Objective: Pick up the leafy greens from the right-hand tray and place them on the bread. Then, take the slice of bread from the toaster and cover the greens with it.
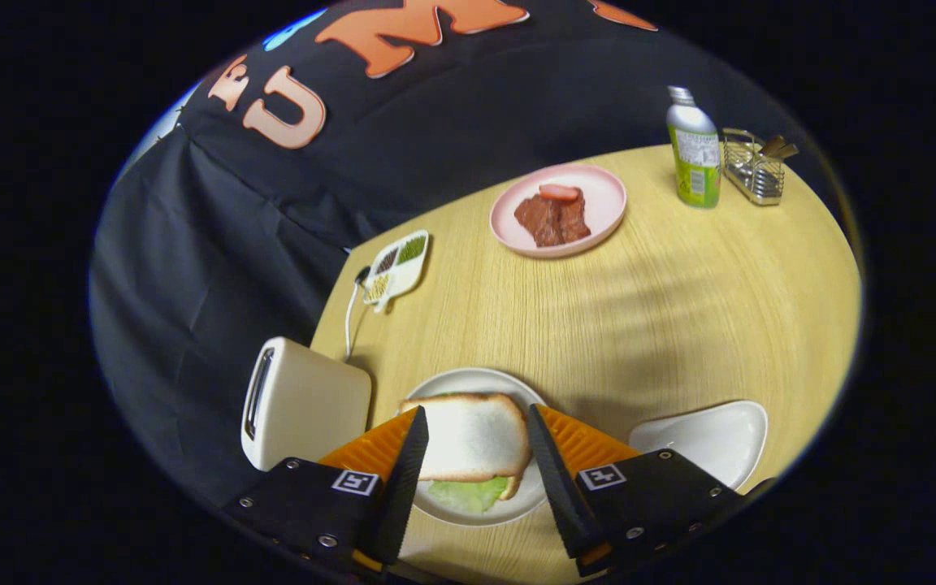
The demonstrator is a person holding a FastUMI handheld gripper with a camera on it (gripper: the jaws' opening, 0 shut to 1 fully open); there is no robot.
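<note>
A white slice of bread point(472, 435) lies on top of leafy greens point(468, 493), whose pale green edge sticks out from under it on the side nearest me. Both rest on a round white plate point(476, 379). My gripper point(475, 413) hovers over this stack, open, with the slice showing between its two black fingers point(403, 471) and neither finger pressing on it. The cream toaster point(297, 402) stands just left of the plate, its slot showing no bread. The white right-hand tray point(712, 439) sits beyond my right finger with nothing on it.
A pink plate point(606, 199) with pieces of meat sits at the far side of the wooden table point(679, 309). A green bottle point(695, 154) and a wire basket point(752, 171) stand at the far right. A small compartment dish point(397, 264) lies near the toaster's cable.
</note>
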